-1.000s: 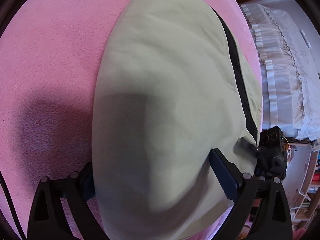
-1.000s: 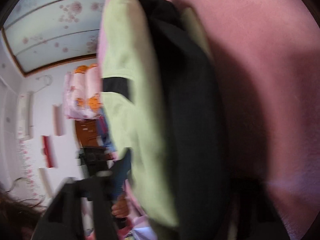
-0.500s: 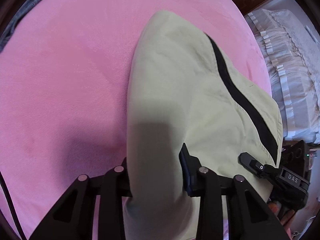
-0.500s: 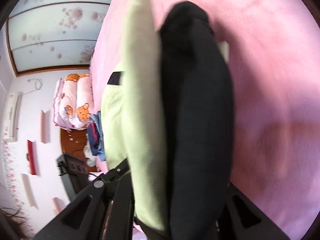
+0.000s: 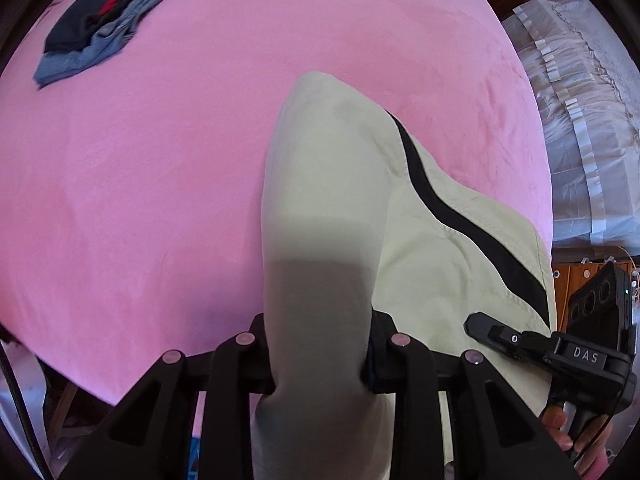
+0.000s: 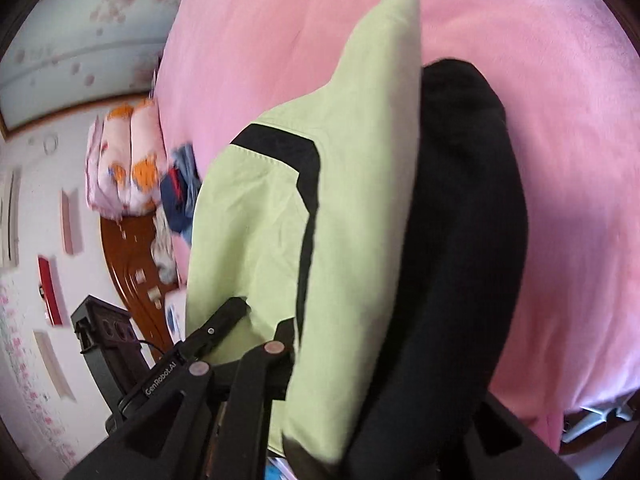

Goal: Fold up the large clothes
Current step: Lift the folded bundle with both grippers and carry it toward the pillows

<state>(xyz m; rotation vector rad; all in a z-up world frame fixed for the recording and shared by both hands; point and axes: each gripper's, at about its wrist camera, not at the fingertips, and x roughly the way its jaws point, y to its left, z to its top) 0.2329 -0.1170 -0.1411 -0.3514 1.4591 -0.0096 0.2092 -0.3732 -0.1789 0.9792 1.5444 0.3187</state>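
Left tool (image 5: 320, 360): had been closing, clamped on the pale green garment's (image 5: 332, 208) bunched fold.
Right tool (image 6: 380, 372): nearly closed, gripping its green-and-black edge.
Garment: hung above the pink bed (image 5: 160, 160).

A wide pink bed cover (image 5: 200, 200) fills most of both views. At its far-left corner in the left wrist view, a small pile of blue and black clothes (image 5: 96, 28) is seen. To the cover's right, white lace-trimmed fabric (image 5: 580, 120). Beyond the cover in the right wrist view: rolled bedding w/ orange print (image 6: 124, 160), a brown wooden bed frame (image 6: 128, 256), and a white wall w/ pink flower decals (image 6: 24, 340).
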